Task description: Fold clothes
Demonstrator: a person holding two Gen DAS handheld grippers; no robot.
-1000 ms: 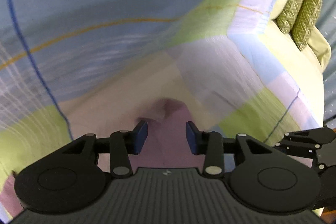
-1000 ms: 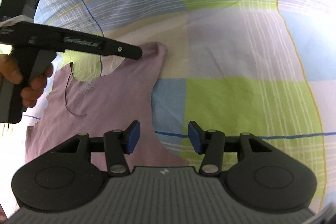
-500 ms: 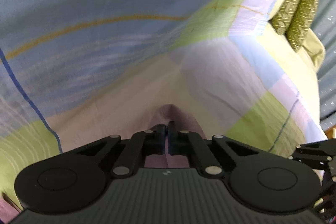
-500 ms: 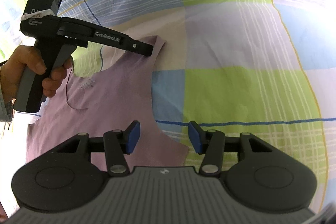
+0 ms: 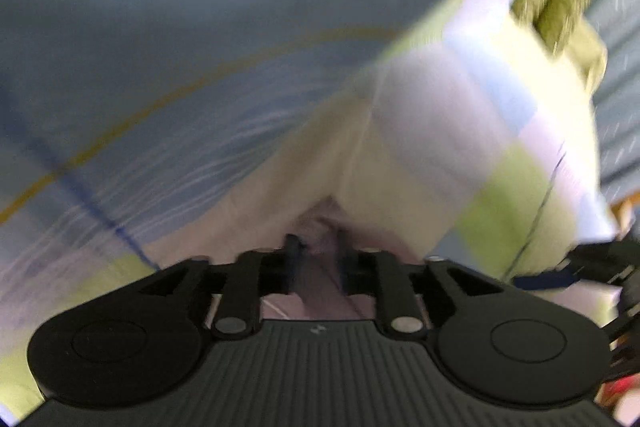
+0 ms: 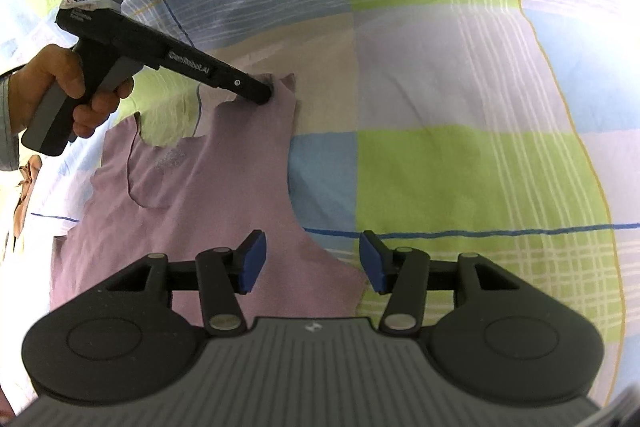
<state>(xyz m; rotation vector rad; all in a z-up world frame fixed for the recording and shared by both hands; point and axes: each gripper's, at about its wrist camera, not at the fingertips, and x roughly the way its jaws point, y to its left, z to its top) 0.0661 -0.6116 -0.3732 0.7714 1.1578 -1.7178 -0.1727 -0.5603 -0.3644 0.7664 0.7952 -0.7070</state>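
The lilac tank top [image 6: 208, 195] lies flat on the checked bedspread [image 6: 460, 167], its long axis running near to far, with the left gripper [image 6: 266, 93] at its far shoulder strap, jaws blurred and unreadable, and the right gripper [image 6: 310, 261] spread wide over the near right edge.

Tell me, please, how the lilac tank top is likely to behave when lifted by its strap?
The lilac tank top looks thin and floppy, so it should drape. Its wavy edges suggest it stretches. The left gripper has it bunched at the strap, so it may crumple.
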